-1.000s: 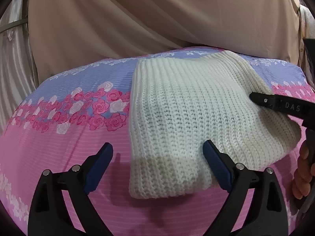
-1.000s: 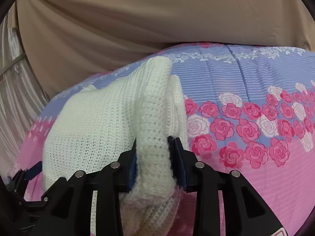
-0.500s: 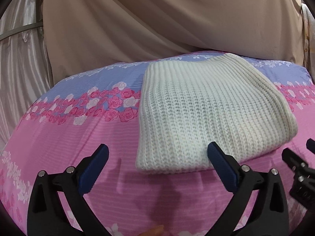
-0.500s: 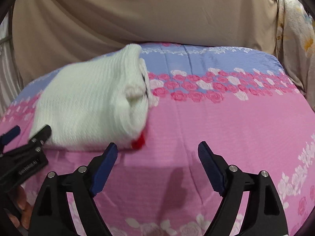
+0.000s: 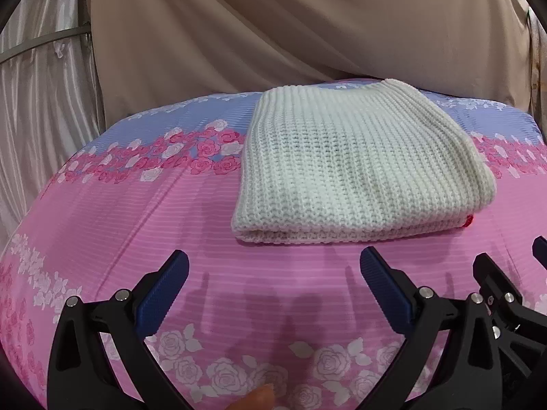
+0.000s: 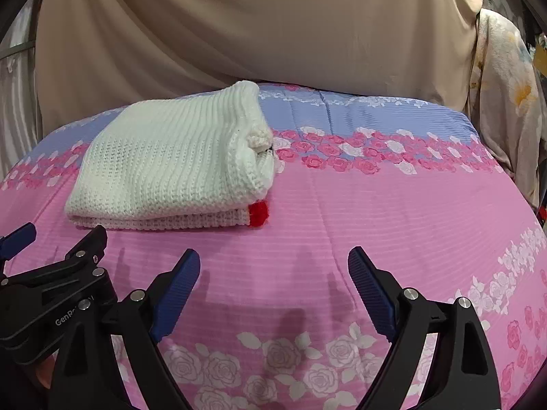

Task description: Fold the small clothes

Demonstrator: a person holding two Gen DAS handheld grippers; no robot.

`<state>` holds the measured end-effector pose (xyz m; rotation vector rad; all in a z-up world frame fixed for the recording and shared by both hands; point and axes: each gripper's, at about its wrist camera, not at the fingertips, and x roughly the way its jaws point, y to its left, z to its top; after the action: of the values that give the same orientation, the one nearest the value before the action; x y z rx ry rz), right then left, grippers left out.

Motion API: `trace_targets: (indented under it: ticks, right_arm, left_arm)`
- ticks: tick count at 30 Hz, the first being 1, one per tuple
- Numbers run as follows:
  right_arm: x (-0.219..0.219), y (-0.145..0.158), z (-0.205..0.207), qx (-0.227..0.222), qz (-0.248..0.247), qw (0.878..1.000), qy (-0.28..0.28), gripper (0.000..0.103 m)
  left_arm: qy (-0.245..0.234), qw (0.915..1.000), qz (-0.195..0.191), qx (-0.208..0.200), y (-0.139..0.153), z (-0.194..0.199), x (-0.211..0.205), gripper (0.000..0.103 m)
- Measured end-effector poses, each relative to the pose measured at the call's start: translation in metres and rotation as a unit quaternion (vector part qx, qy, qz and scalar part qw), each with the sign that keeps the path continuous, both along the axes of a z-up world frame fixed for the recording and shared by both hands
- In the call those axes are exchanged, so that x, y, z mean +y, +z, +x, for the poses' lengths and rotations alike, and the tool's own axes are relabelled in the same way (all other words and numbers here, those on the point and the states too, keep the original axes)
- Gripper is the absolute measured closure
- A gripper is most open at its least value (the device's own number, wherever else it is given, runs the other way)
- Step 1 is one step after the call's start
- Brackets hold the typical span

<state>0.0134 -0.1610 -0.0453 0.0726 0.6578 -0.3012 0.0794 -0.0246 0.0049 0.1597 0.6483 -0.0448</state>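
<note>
White knit made up the folded sweater, which lay flat on the bed at about twelve o'clock from the left tongs and at about ten o'clock from the right tongs. Its folded edge faced the cameras, and a small red patch showed at the near corner, at the sweater's four o'clock in the right wrist view. The bed cover was pink with bands of roses and a blue stripe toward the far side. Beige cloth hung behind the bed, and a flowered cloth hung at two o'clock in the right wrist view. The left tongs stood spread wide over bare cover, with nothing between them. The right tongs had just been opening and also stood apart with nothing between them, well short of the sweater. A fingertip showed at six o'clock in the left wrist view.
</note>
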Motion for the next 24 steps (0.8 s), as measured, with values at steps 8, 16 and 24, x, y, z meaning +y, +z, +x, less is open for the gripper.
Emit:
trace_targets:
  ticks: [8,16,24]
  right_arm:
    - [0.0051,-0.0016,0.0026,0.012,-0.003,1.000,0.002,0.017]
    - [0.0042,-0.0023,0.0034,0.014,-0.003,1.000,0.001,0.017]
    - [0.0045,-0.0024,0.0037,0.014,-0.003,1.000,0.001,0.017]
  left_arm:
    - [0.009,0.9999,-0.003,0.008,-0.0018,0.0027,0.0034,0.005]
    - [0.009,0.9999,-0.001,0.009,-0.0028,0.0032,0.0025,0.005]
    - [0.012,0.9999,0.002,0.007,-0.0024,0.0027,0.0019,0.005]
